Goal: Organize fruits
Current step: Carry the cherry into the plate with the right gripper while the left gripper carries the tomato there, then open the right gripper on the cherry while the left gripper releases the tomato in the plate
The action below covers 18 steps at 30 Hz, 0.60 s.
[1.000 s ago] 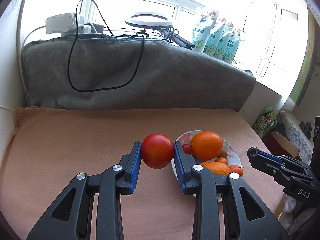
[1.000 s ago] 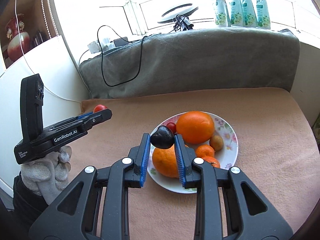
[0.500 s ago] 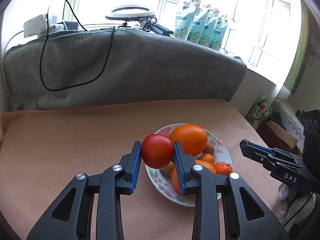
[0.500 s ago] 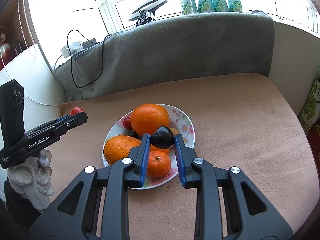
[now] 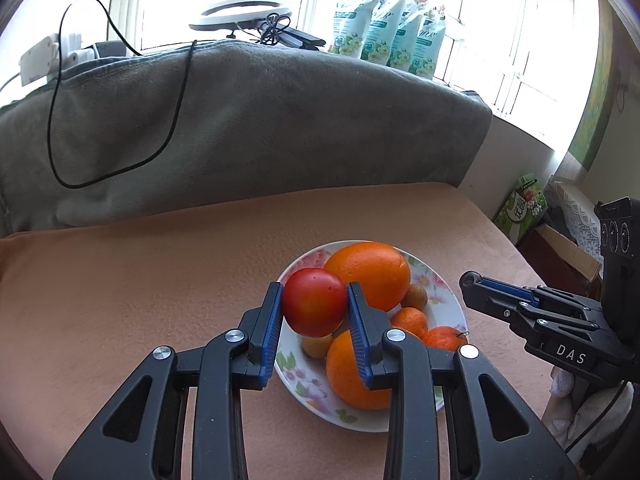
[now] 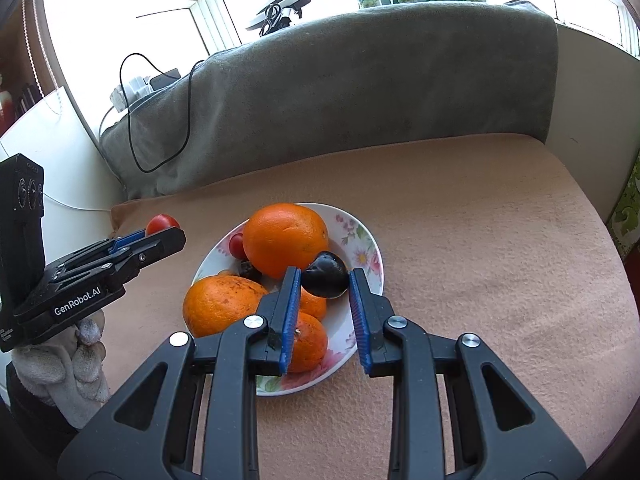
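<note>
A grey blanket drapes over the raised back beyond the peach-coloured cloth, with a black cable looping down its face at about ten o'clock in the left wrist view. On the sill behind it, toward twelve o'clock, sit a white ring light and a row of floral refill pouches, and a white power strip lies at the blanket's upper left. At three o'clock, off the cloth's edge, a green carton stands near a cardboard box.
</note>
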Each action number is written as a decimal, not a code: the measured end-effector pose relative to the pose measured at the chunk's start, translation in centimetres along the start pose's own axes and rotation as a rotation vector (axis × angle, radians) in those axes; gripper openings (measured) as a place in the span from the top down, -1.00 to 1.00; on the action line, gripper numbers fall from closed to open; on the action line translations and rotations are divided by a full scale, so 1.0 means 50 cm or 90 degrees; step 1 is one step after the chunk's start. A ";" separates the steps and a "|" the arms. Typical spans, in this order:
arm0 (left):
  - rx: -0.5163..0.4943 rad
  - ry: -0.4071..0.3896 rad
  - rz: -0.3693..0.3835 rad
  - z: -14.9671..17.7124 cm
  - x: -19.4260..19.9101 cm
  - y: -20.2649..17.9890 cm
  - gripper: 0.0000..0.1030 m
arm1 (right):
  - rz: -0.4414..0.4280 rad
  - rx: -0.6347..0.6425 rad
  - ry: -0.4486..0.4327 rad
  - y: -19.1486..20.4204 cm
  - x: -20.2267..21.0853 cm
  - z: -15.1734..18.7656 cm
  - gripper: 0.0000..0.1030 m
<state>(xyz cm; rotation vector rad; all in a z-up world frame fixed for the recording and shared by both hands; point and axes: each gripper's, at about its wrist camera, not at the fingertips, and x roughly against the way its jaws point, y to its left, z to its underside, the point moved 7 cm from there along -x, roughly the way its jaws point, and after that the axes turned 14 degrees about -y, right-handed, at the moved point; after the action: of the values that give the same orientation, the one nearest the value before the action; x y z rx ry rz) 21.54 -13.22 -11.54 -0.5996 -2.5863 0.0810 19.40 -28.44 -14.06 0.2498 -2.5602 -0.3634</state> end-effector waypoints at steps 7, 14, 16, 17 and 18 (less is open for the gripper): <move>0.002 0.014 -0.002 0.008 -0.020 0.003 0.42 | -0.006 -0.003 0.012 0.001 -0.021 0.003 0.50; 0.004 0.030 0.001 0.016 -0.037 0.001 0.42 | -0.014 -0.006 0.023 0.005 -0.035 0.008 0.50; 0.005 0.031 0.003 0.016 -0.039 0.001 0.42 | -0.017 -0.006 0.025 0.008 -0.037 0.008 0.50; 0.005 0.031 0.003 0.016 -0.040 0.000 0.42 | -0.018 -0.004 0.025 0.009 -0.037 0.008 0.50; 0.005 0.031 0.004 0.015 -0.041 0.000 0.42 | -0.018 -0.002 0.025 0.010 -0.038 0.008 0.49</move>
<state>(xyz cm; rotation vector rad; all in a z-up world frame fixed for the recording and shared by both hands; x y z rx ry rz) 22.80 -14.06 -13.10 -0.5999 -2.5356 0.0772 20.72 -27.41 -15.14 0.2889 -2.5192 -0.3699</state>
